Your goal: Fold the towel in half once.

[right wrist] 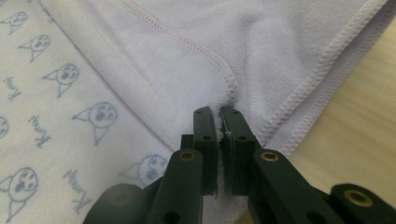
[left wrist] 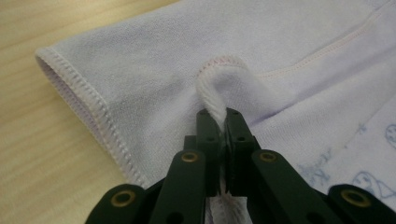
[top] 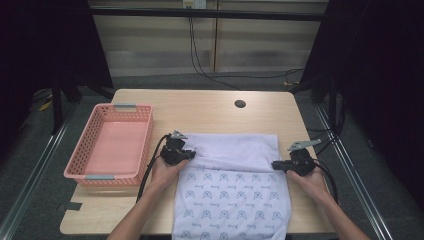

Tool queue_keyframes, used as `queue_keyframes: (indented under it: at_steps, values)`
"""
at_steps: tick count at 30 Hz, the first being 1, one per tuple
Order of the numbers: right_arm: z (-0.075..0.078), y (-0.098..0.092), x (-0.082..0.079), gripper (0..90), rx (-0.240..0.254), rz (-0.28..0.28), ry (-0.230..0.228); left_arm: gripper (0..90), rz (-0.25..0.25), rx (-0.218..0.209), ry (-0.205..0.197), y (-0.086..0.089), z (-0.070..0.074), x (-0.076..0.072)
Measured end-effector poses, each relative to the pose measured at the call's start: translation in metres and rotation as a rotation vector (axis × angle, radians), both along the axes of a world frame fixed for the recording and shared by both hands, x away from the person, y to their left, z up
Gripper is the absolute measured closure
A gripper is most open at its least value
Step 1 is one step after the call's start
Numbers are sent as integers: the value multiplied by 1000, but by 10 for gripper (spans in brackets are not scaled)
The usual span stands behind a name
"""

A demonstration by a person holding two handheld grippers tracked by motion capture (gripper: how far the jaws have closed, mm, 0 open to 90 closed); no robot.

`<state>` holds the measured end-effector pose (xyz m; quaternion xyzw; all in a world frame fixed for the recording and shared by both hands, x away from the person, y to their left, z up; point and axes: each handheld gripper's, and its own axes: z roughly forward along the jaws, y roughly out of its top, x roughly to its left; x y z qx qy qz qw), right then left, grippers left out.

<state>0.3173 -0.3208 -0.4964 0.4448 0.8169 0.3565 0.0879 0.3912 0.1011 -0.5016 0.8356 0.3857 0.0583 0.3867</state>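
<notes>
Because the garment [top: 232, 185] is being folded flat on the table [top: 210, 107], it is being kept spread with its printed side up, the near hem hanging past the table's near edge, so that the fabric is being drawn taut between two symmetric grip points. The printed panel is lying nearest the person, and the plain lilac band folded over it is lying just beyond, across the middle of the table.

The left gripper [top: 186, 155] is being held at the left end of the fold line, its jaws clenched on a raised pinch of seam fabric [left wrist: 219, 100], as is being shown in the left gripper view; the stitched sleeve hem [left wrist: 88, 105] is lying flat beside it on the wood.

The right gripper [top: 278, 165] is being held at the opposite end of the fold line, its jaws likewise clamped on a tuft of cloth [right wrist: 219, 123] where two seams meet. Both edges are thus being controlled at once, presumably so that the folded layer is being carried evenly and no skew is being introduced.

Farther left, the pink basket [top: 80, 167] is being kept empty beside the garment, well apart from both grippers, probably as the receptacle for the folded item
</notes>
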Motion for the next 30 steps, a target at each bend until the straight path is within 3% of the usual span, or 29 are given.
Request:
queue_keyframes:
  at_steps: [5, 8, 13, 16, 24, 30]
  values:
    - [-1, -5, 17, 860, 2, -11, -1, 869, 26, 5, -2, -5, 0, 17]
    - [-1, -6, 29, 860, -3, -41, -10, 869, 46, -20, 1, -7, -3, 28]
    - [-2, -7, 46, 860, -1, -52, -18, 870, 43, 43, -16, -14, 1, 43]
    - [-4, -8, 57, 859, 35, -79, -14, 870, 57, 33, -7, -11, 0, 55]
    - [-5, -4, 85, 859, 36, -110, -1, 870, 82, 38, -35, -14, -2, 74]
    - [-2, -1, 102, 859, -18, -160, -4, 870, 93, 45, -56, -20, -3, 90]
